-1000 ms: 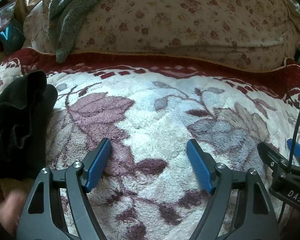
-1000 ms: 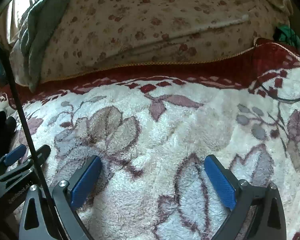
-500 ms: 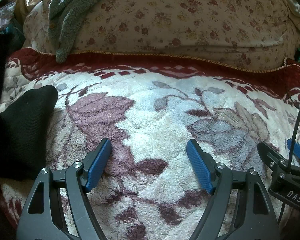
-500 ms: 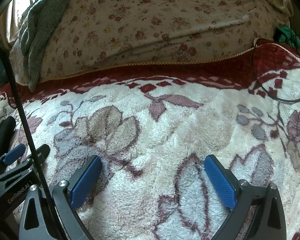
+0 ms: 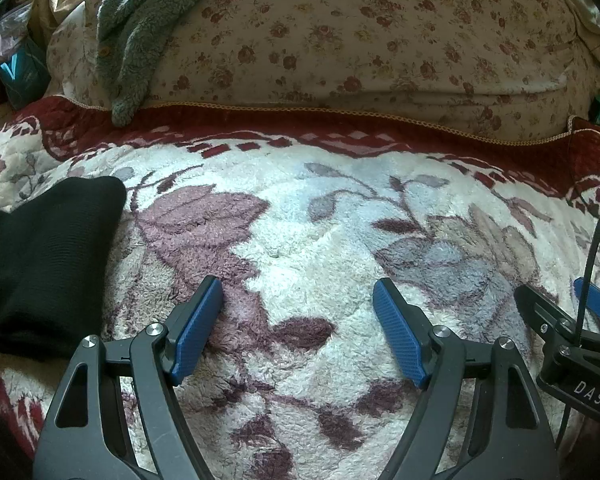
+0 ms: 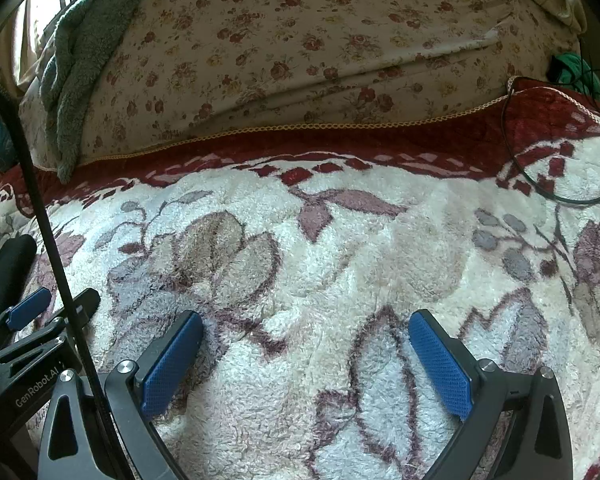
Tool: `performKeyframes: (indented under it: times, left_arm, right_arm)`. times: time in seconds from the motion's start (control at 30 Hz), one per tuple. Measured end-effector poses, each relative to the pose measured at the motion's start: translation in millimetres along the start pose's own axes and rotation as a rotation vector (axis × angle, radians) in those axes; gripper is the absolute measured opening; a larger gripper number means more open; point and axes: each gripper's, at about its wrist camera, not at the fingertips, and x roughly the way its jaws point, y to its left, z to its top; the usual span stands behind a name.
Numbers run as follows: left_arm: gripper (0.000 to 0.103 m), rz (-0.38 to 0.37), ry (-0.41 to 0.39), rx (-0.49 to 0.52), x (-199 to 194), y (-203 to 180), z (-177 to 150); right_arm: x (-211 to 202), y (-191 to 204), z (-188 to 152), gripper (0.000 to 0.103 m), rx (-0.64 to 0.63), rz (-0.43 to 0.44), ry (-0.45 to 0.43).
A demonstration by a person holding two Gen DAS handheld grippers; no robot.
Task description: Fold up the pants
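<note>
While black pants (image 5: pixel 40 268) lie at the blanket's (image 5: pixel 300 220) left edge, the left gripper (image 5: pixel 298 304) and right gripper (image 6: pixel 306 336) hover with jaws apart, holding nothing.

The left tongs (image 5: pixel 298 322) gape wide over a fleecy floral blanket (image 5: pixel 320 216), gripping nothing. Black pants (image 5: pixel 40 264) lie bunched at the left edge, just beside the left pad (image 5: pixel 196 326). The right tongs (image 5: pixel 572 320) show at the right edge. A flowered quilt (image 5: pixel 360 40) lies behind, a green towel (image 5: pixel 140 28) draped on it.
</note>
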Motion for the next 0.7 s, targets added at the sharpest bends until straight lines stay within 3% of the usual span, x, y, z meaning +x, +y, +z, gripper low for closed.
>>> performKeyframes:
  times: [0.7]
  left_arm:
    - [0.079, -0.001, 0.0, -0.001, 0.1, -2.0, -0.1]
  right_arm:
    - [-1.8, -0.8, 0.0, 0.102, 0.001, 0.0, 0.001]
